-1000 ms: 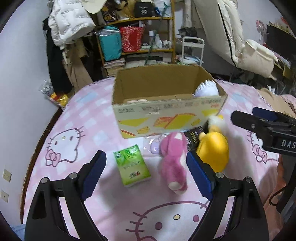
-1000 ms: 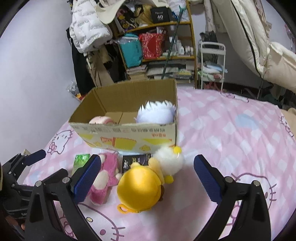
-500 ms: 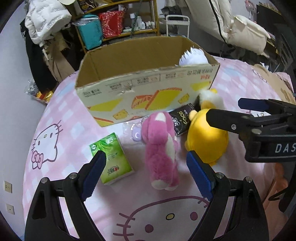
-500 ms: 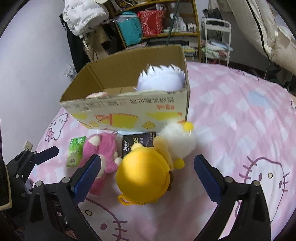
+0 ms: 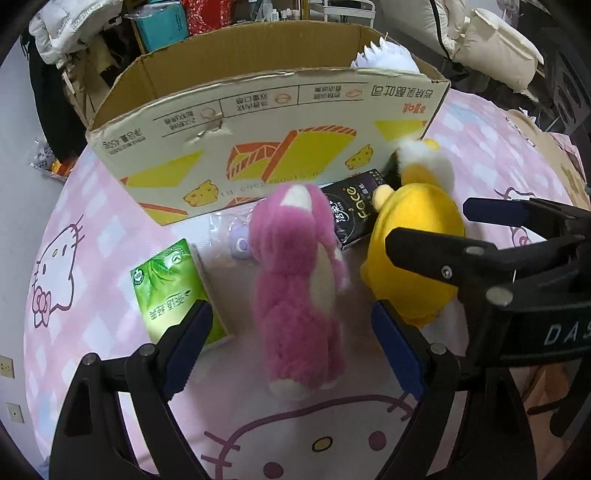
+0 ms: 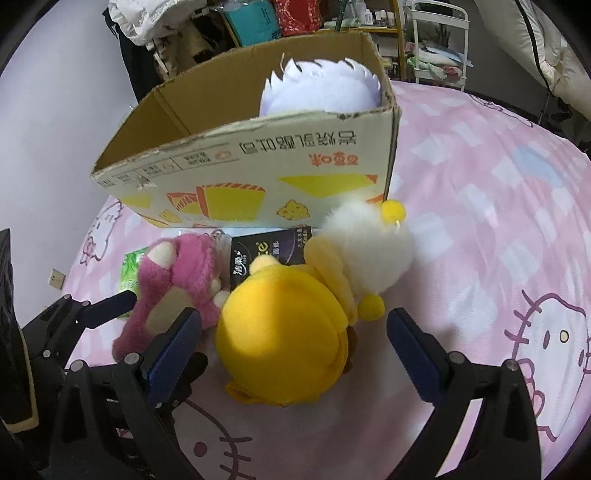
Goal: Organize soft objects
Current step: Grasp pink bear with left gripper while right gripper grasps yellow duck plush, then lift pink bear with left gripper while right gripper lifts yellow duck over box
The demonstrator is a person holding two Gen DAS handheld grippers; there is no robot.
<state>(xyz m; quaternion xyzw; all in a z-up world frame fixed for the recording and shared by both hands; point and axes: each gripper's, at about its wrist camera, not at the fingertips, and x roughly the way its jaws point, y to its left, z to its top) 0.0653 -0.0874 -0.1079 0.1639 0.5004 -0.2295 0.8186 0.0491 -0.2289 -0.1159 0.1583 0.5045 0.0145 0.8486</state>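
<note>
A pink plush bear (image 5: 295, 280) lies on the pink bedspread in front of a cardboard box (image 5: 258, 122). My left gripper (image 5: 291, 343) is open, its jaws on either side of the bear's lower half, not touching it. A yellow and white plush (image 6: 295, 325) lies right of the bear. My right gripper (image 6: 295, 347) is open around the yellow plush. The right gripper also shows in the left wrist view (image 5: 491, 236). A white spiky plush (image 6: 321, 88) sits inside the box.
A green tissue pack (image 5: 170, 288) lies left of the bear. A black tissue pack (image 5: 351, 214) and a small purple item (image 5: 240, 243) lie against the box front. Shelves and clothes (image 6: 258, 22) stand behind the bed.
Both grippers moved forward and down toward the plush toys. The bear now lies between the left jaws and the yellow plush between the right jaws. Both stayed open.
</note>
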